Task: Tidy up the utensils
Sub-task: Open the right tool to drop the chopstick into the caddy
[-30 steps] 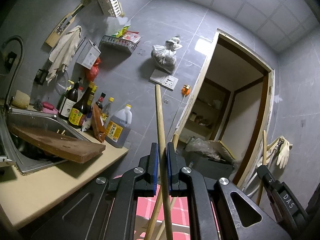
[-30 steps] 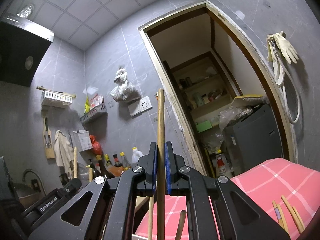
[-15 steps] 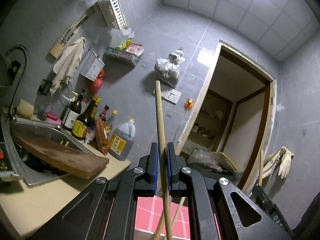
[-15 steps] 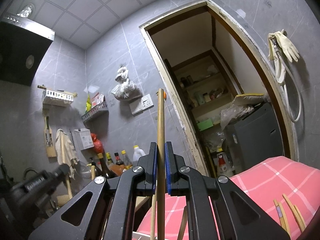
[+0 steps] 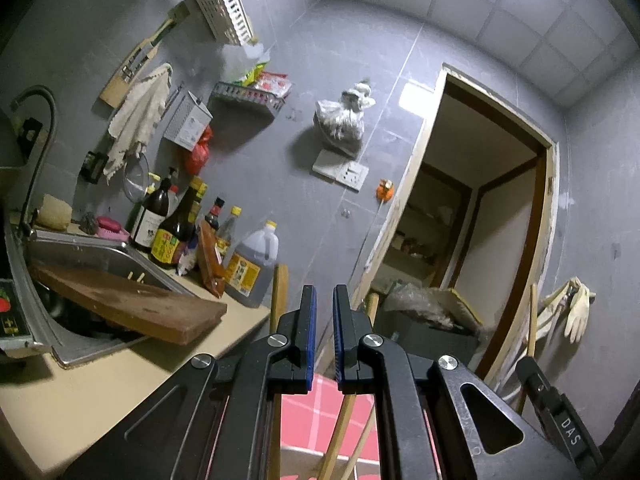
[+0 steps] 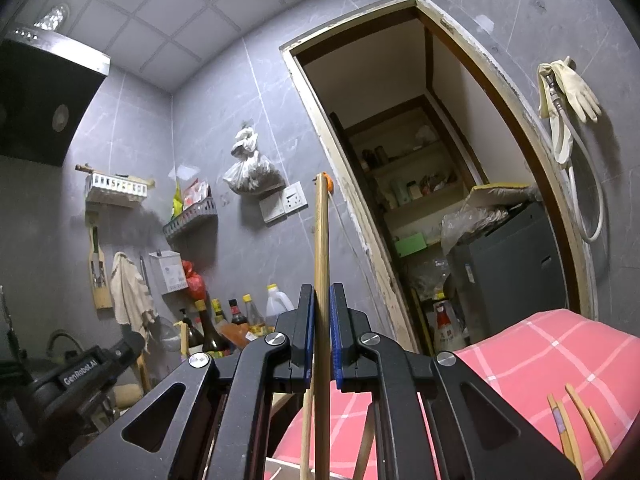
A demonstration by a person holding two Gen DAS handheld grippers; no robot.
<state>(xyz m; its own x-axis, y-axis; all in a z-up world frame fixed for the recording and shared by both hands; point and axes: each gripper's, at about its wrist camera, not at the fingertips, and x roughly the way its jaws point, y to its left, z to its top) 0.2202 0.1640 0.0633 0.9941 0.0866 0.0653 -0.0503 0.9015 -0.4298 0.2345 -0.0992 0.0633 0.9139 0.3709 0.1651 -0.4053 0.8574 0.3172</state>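
1. Gone from the left tool [image 5: 324, 300] is the stick it gripped a second ago; its jaws stand almost closed, empty.
2. Right tool [image 6: 322, 300] clamps an upright wooden stick [image 6: 321, 240].
3. Loose sticks [image 5: 340, 432] stand just below the left tool, against pink checked cloth [image 5: 304, 412].
4. Bottles [image 5: 172, 236] line the table [image 5: 100, 392] beyond.

The sink [image 5: 100, 252] is glossy metal; across it lies a rough, matt wooden board [image 5: 132, 304]. Beside the sink, the bottles [image 5: 172, 228] look glassy and shiny. Above hangs a limp cloth [image 5: 138, 116]. The wall tiles [image 5: 280, 136] are smooth grey.
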